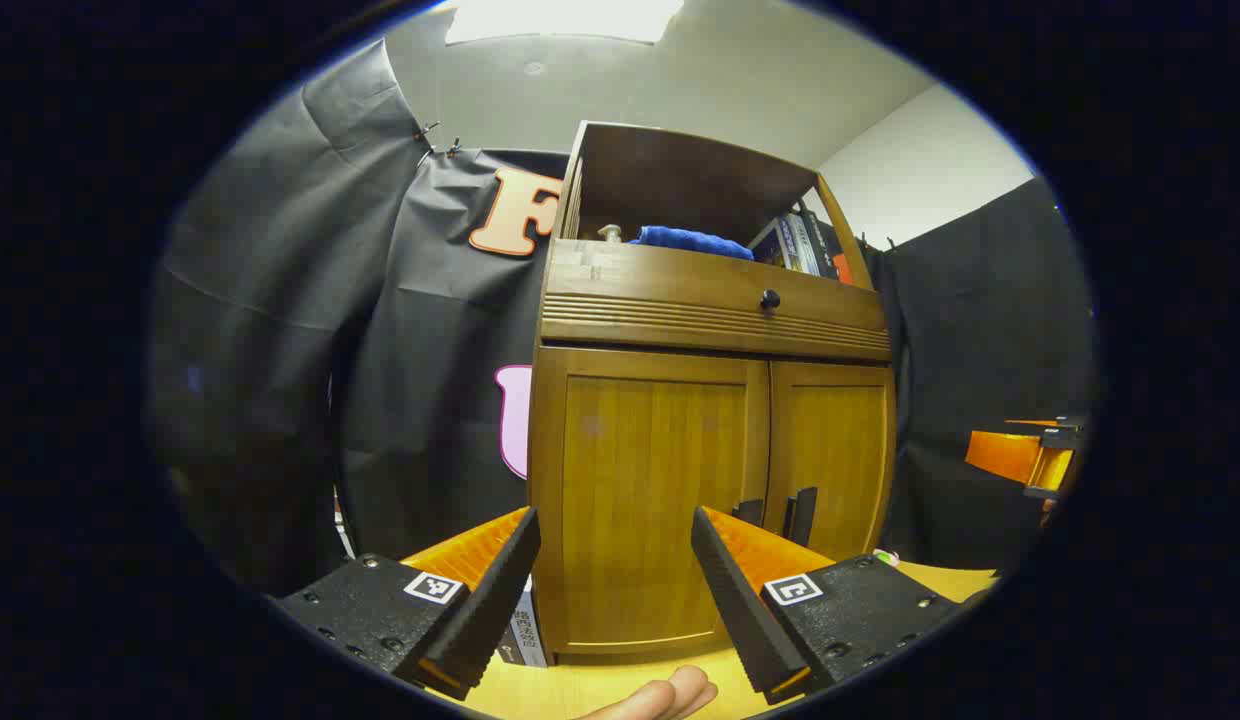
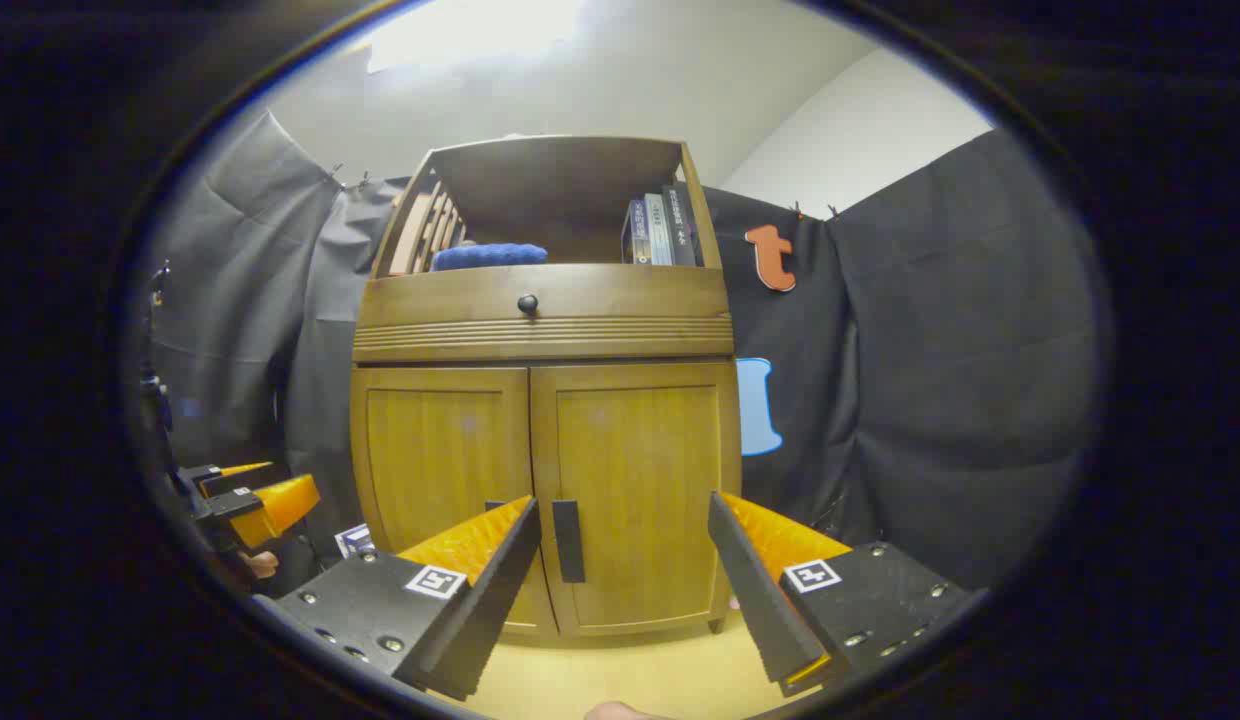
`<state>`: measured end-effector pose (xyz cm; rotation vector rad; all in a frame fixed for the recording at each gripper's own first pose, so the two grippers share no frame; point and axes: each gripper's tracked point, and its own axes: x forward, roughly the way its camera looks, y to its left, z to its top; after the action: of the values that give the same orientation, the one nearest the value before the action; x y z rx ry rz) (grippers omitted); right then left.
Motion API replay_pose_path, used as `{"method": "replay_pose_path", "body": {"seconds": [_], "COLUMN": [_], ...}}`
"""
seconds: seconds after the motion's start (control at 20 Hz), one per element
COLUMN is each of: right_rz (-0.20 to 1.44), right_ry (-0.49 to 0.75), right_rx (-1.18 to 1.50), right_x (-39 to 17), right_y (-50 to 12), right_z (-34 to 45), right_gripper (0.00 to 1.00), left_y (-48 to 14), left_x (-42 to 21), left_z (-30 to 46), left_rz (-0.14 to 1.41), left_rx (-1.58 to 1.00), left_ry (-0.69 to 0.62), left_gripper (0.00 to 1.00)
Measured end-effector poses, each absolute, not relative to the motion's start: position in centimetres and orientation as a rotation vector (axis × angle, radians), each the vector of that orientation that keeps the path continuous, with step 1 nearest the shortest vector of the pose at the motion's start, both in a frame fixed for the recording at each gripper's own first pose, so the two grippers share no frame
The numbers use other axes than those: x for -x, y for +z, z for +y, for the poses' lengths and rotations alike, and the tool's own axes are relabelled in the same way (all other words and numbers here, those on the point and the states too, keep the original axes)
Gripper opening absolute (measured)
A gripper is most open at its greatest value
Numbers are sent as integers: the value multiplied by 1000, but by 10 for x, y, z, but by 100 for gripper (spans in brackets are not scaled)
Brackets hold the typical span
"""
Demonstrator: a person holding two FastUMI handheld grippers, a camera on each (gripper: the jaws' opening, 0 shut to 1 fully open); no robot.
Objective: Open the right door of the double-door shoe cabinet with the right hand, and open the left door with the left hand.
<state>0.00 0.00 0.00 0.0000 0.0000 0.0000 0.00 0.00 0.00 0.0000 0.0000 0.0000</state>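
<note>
Wooden double doors shut; both tools short of them.
Right hand-held gripper (image 2: 620, 580) and left hand-held gripper (image 1: 615, 590) gaped, grasping nothing, before the shoe cabinet (image 2: 545, 440). Doors judged rigid, hinged, light; best gripped at right handle (image 2: 568, 541) and left handle (image 1: 748, 512).

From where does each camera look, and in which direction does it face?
Left gripper view: rides on the left gripper, low, facing the cabinet's left door; its open fingers, a fingertip at the bottom and the right gripper at the right edge show.
Right gripper view: rides on the right gripper, low, facing the right door and its handle; its open fingers show, and the left gripper at the left edge.
Shared: cabinet, both closed doors, blue cloth, books.
</note>
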Motion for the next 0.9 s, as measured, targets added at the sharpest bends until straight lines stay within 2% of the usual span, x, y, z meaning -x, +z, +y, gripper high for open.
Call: {"method": "replay_pose_path", "body": {"seconds": [0.1,0.15,0.2,0.7,0.75,0.9], "right_rz": [-1,0,1,21,24,25], "right_ry": [-8,-12,-13,-23,-23,-19], "right_rx": [-3,3,6,11,19,47], "right_x": [0,0,1,-5,-7,-18], "right_y": [-2,-4,-5,-16,-17,-23], "right_z": [-8,-13,-15,-25,-25,-19], "right_gripper": [100,100,99,96,100,100], "left_y": [-3,-2,-3,-7,-7,-4], "left_x": [-1,-1,-1,-3,-4,-3], "left_z": [-1,-2,-4,-16,-15,-10], "left_rz": [14,13,13,23,23,14], "left_rx": [-2,-2,-2,4,2,-4], "left_ry": [4,5,4,-19,-17,-9], "left_gripper": [89,94,89,89,89,89]}}
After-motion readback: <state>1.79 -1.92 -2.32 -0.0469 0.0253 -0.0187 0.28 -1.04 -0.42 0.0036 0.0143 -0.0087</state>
